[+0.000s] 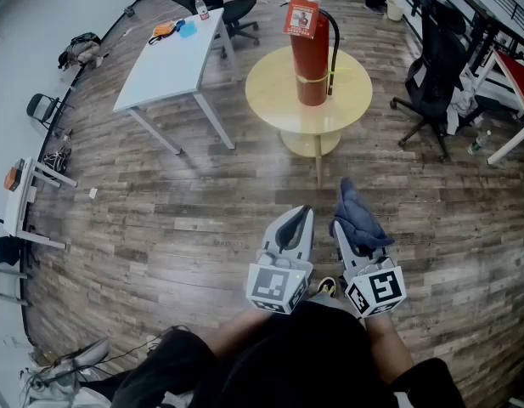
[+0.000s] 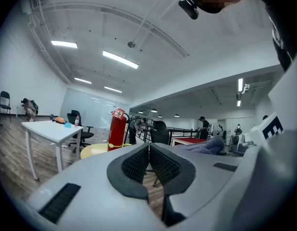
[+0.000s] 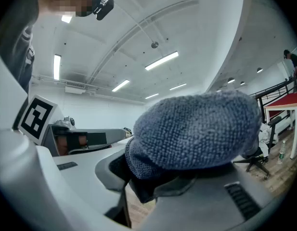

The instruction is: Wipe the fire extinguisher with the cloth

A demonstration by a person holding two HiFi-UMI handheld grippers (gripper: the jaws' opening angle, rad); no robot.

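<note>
A red fire extinguisher [image 1: 312, 56] with a black hose stands upright on a round yellow table [image 1: 278, 96] ahead of me; it also shows far off as the extinguisher [image 2: 117, 130] in the left gripper view. My right gripper [image 1: 342, 221] is shut on a blue-grey cloth [image 1: 357, 215], which bulges over its jaws as the cloth [image 3: 196, 131] in the right gripper view. My left gripper [image 1: 302, 213] is shut and holds nothing, its pads [image 2: 138, 163] pressed together. Both grippers hang level over the wooden floor, well short of the table.
A white desk [image 1: 172, 58] with small items stands left of the round table. Black office chairs [image 1: 436, 79] are at the right and behind the desk. A red-topped table [image 1: 516, 79] and a railing line the right side. Bags and cables lie along the left wall.
</note>
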